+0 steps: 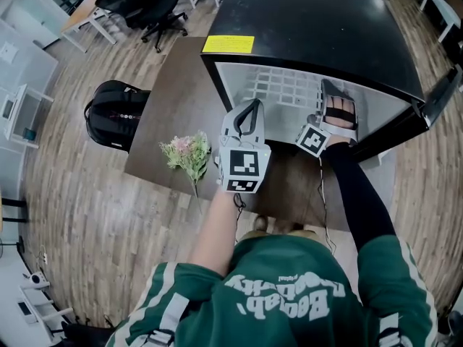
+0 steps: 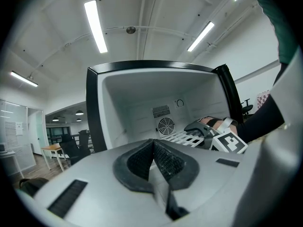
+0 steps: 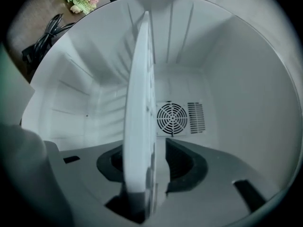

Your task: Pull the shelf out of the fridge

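A black mini fridge (image 1: 311,20) stands open on a dark table (image 1: 177,85). Its white grid shelf (image 1: 286,89) lies inside. My right gripper (image 1: 334,96) reaches into the fridge at the shelf's right front edge. In the right gripper view the shelf (image 3: 139,103) runs edge-on between the jaws of my right gripper (image 3: 151,174), which stand wide, with a gap showing beside the right pad (image 3: 182,164). My left gripper (image 1: 249,108) hovers in front of the fridge opening, shut on nothing (image 2: 153,145). From it I see the shelf (image 2: 182,137) and the right gripper (image 2: 201,129).
A bunch of artificial flowers (image 1: 187,152) lies on the table's left front. A black backpack (image 1: 116,113) sits on the floor to the left, office chairs (image 1: 155,9) behind it. Cables (image 3: 45,39) lie beside the fridge. A round fan grille (image 3: 172,119) marks the back wall.
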Demonstrator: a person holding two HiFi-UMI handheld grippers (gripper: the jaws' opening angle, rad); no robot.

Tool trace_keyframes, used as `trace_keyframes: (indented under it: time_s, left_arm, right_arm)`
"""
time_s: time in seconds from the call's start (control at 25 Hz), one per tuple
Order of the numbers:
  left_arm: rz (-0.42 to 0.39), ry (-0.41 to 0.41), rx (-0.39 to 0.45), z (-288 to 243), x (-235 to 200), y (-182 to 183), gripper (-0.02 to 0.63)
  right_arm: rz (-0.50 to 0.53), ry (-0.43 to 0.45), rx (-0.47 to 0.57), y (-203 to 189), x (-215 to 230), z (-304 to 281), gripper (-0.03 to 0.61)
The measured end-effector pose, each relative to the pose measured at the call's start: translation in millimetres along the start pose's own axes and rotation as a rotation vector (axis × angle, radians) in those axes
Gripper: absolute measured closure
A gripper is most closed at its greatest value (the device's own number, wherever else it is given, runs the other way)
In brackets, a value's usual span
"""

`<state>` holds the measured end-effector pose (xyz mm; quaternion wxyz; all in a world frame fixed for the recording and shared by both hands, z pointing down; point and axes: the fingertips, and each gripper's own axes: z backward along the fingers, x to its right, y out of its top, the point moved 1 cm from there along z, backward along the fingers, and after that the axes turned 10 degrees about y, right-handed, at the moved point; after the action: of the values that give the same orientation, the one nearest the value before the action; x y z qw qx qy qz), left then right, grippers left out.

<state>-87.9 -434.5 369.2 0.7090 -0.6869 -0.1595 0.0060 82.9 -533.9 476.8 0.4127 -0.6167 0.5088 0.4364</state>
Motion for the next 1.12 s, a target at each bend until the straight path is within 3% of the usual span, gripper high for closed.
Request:
trace_keyframes:
  time_s: [0.04, 0.08, 0.24, 0.48, 0.72, 0.88, 1.12]
  left_arm:
    - [0.001, -0.001, -0.003, -0.8, 0.1, -1.6, 0.598]
    - [0.002, -0.002, -0.007, -1.6, 0.2, -3.5, 0.598]
    - [0.005, -0.008, -0.015, -3.8, 2.4, -8.7, 0.598]
    - [0.007, -0.013, -0.019, -6.2, 2.5, -11.7, 0.598]
    - [0.01, -0.022, -0.029, -9.9, 5.8, -17.3, 0.598]
    - [0.01, -0.032, -0.021, -11.9, 12.5, -16.7, 0.598]
    - [0.015, -0.033, -0.027, -13.6, 12.3, -17.3, 0.598]
  right_arm:
    - [0.009, 0.003, 0.009, 3.5, 1.4, -0.7, 0.374]
    - [0.021, 0.007, 0.015, 6.7, 1.3, -1.9, 0.374]
    - [0.051, -0.004, 0.029, 12.3, -1.5, -9.8, 0.426]
    - [-0.018, -0.034, 0.05, 17.1, 6.7, -11.5, 0.43]
    - [0.01, -0.002, 0.017, 15.4, 5.1, -13.5, 0.433]
    - [-0.035, 0.049, 0.026, 18.2, 1.6, -11.9, 0.434]
    - [-0.035, 0.055, 0.011, 16.0, -0.9, -9.9, 0.434]
